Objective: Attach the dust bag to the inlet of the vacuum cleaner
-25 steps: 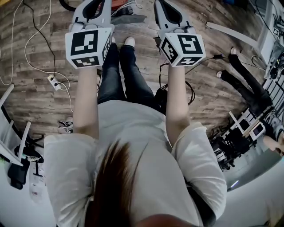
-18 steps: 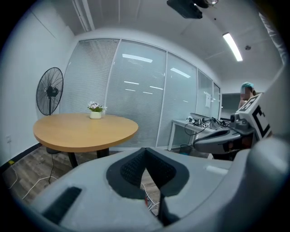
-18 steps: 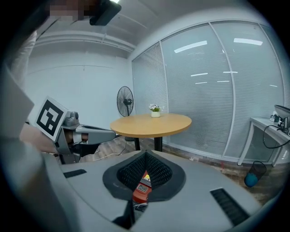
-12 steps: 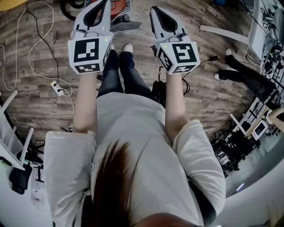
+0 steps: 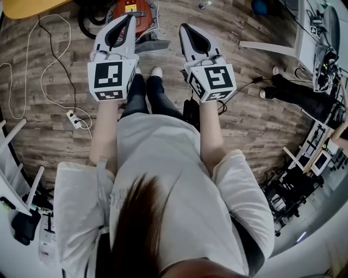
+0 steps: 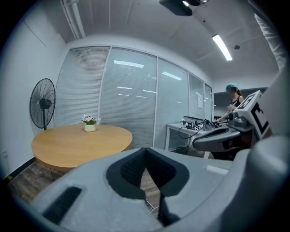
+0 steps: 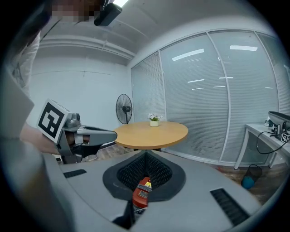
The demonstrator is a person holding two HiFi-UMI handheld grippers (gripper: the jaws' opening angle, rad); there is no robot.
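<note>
The red vacuum cleaner [image 5: 132, 7] lies on the wood floor ahead of my feet, with its black hose [image 5: 86, 17] curling to its left. It also shows small and red in the slot under my shut right jaws [image 7: 142, 192]. A flat grey piece [image 5: 154, 44] lies beside it; I cannot tell whether that is the dust bag. My left gripper [image 5: 130, 17] and right gripper [image 5: 184, 26] are held side by side in front of my body, pointing forward, both shut and empty. In each gripper view the jaws meet, left [image 6: 145, 150] and right [image 7: 146, 154].
A round wooden table [image 6: 81, 142] with a small flower pot [image 6: 89, 126] stands ahead, with a floor fan [image 6: 43, 104] beside it. A power strip [image 5: 73, 117] and white cable [image 5: 32, 59] lie on the floor at left. Another person's legs [image 5: 296, 92] and equipment racks [image 5: 296, 179] are at right.
Both grippers have risen together, staying shut and empty. More of the floor ahead shows, and the red vacuum cleaner has come further into view at the top.
</note>
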